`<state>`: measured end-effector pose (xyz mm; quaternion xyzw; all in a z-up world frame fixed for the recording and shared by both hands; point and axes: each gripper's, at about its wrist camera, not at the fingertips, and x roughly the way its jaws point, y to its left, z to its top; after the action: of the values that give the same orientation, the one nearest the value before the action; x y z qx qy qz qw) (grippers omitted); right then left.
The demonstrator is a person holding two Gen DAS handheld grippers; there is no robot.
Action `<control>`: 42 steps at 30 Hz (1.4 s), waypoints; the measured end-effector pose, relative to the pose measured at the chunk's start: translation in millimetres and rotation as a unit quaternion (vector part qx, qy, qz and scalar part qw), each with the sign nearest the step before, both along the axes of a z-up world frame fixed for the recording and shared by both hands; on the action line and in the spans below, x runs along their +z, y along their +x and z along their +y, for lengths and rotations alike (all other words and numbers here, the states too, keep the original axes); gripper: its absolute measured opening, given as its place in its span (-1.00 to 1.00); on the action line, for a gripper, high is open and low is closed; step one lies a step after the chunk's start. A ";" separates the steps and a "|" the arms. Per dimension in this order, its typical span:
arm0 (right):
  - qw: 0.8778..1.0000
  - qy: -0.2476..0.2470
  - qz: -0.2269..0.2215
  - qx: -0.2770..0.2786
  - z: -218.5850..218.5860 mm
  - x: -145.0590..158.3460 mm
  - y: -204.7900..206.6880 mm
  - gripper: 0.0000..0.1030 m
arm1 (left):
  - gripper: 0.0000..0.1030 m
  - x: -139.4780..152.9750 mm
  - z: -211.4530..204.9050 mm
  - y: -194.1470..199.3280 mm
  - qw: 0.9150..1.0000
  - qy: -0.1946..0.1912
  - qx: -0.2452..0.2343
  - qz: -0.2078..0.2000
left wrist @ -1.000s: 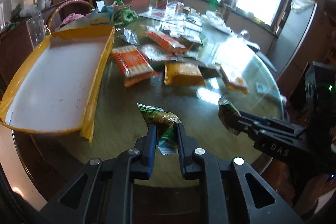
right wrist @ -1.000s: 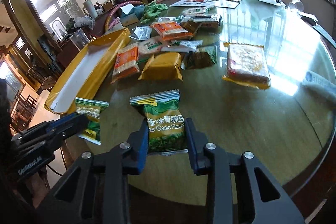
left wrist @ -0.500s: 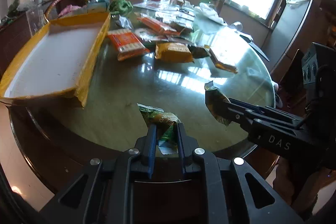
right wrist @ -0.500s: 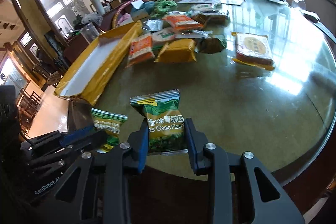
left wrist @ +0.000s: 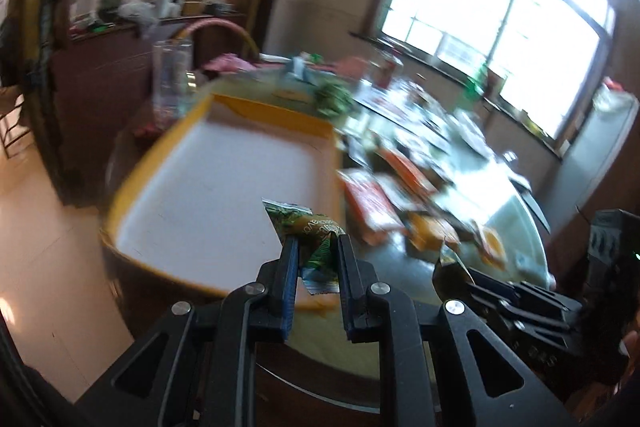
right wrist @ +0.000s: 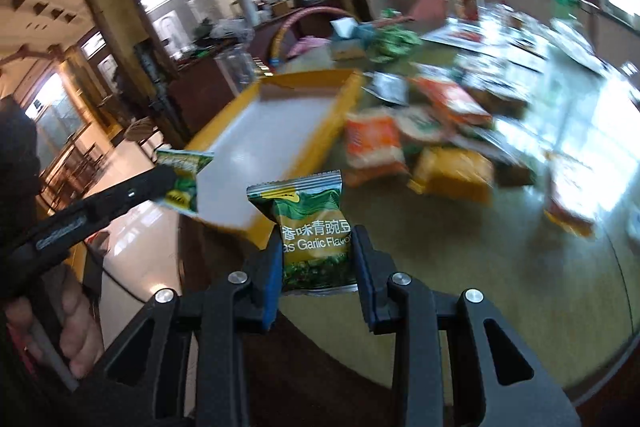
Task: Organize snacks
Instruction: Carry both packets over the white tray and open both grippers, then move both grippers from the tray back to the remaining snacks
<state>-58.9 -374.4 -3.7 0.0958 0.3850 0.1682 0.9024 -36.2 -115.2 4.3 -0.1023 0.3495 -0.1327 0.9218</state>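
My left gripper (left wrist: 316, 241) is shut on a small crumpled green pea packet (left wrist: 314, 233), held in the air over the near edge of the yellow tray (left wrist: 224, 187) with its white floor. My right gripper (right wrist: 314, 233) is shut on a flat green garlic-flavour pea packet (right wrist: 310, 223), held above the table's near rim, right of the tray (right wrist: 260, 143). In the right wrist view the left gripper (right wrist: 176, 183) and its packet (right wrist: 182, 175) hang over the tray's near corner. In the left wrist view the right gripper (left wrist: 460, 275) shows at lower right, clamping a dark packet corner (left wrist: 450, 269).
A round glass-topped table (right wrist: 520, 267) holds a blurred pile of orange, yellow and green snack packets (right wrist: 374, 143) right of the tray. A clear glass (left wrist: 172, 83) and a pink-handled basket (right wrist: 304, 23) stand behind the tray. Bottles line the far side by the window.
Both grippers have lifted and swung left towards the tray, each keeping its green packet. The tray now fills the middle of both views, and the scene is motion-blurred.
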 end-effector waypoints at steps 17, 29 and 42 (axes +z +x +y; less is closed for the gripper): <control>0.989 -0.104 0.059 0.084 125.0 -55.5 118.7 -0.29 | -0.52 -82.9 39.8 85.5 0.993 0.027 0.048 0.105; 0.997 0.002 0.000 0.080 58.1 -14.7 77.5 0.53 | 0.58 -37.2 15.4 55.7 0.993 0.052 0.098 0.032; 0.997 0.063 0.014 -0.034 -120.8 -27.6 36.5 0.60 | 0.58 -4.3 -74.8 51.1 0.999 0.033 0.002 -0.012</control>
<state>-22.5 -495.3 -31.3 0.1678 0.3827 0.1600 0.8943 14.9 -190.1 0.0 -0.0706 0.3421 -0.1204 0.9292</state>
